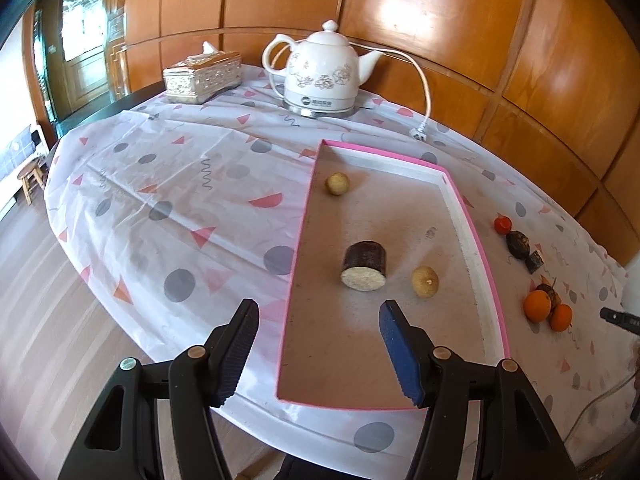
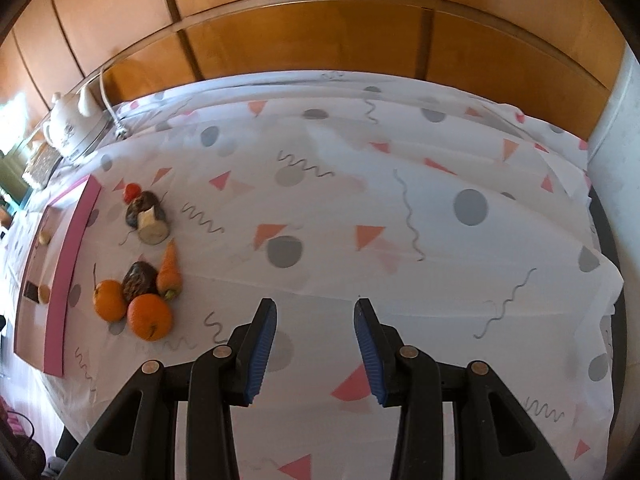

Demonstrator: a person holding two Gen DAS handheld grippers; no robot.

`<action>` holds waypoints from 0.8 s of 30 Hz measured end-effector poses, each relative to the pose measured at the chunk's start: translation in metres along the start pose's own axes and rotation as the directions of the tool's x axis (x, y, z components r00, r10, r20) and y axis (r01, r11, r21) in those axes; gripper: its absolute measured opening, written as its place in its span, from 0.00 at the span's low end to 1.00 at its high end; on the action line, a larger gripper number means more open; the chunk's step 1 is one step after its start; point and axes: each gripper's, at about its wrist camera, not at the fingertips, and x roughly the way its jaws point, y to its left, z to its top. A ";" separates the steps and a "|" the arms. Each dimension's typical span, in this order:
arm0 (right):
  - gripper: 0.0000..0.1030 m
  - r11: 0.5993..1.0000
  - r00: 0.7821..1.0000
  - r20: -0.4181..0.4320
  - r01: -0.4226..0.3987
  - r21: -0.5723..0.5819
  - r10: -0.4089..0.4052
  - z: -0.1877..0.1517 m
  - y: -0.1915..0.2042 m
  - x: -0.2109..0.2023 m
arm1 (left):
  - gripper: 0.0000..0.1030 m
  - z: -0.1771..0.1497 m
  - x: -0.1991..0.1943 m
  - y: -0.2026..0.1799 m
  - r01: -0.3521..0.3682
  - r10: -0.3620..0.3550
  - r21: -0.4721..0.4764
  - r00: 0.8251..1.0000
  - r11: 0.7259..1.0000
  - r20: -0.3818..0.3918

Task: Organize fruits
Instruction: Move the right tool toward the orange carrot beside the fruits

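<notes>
A pink-rimmed tray (image 1: 493,280) lies on the patterned cloth. Inside it rest a dark sugarcane piece (image 1: 365,266) and two small tan fruits (image 1: 337,183) (image 1: 425,281). My left gripper (image 1: 318,318) hovers open over the tray's near end, nothing between its fingers. Right of the tray lie two oranges (image 2: 150,317) (image 2: 109,299), a small carrot (image 2: 170,268), dark round fruits (image 2: 138,276) (image 2: 140,206), a cut sugarcane piece (image 2: 154,230) and a small red fruit (image 2: 132,191). My right gripper (image 2: 316,312) stands open over bare cloth, well to the right of that pile.
A white kettle (image 1: 322,76) with cord and plug (image 1: 418,134) and a tissue box (image 1: 202,76) stand at the table's far side. Wood panelling backs the table. The tray edge (image 2: 66,276) shows at the left of the right wrist view. Floor lies beyond the table's left edge.
</notes>
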 end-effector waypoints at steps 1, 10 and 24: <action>0.39 1.000 1.000 -0.003 -0.006 -0.007 0.006 0.000 0.003 0.000 | 0.61 0.000 -0.001 0.002 -0.002 0.002 -0.008 1.000 1.000 0.001; 0.39 0.991 0.995 -0.028 -0.098 -0.090 0.096 -0.002 0.051 0.004 | 0.62 -0.001 -0.004 0.010 -0.007 0.007 -0.040 1.000 0.999 0.004; 0.29 0.979 0.991 -0.089 -0.114 -0.171 0.099 0.020 0.117 0.050 | 0.63 -0.002 -0.008 0.019 0.000 0.000 -0.065 1.000 0.998 0.013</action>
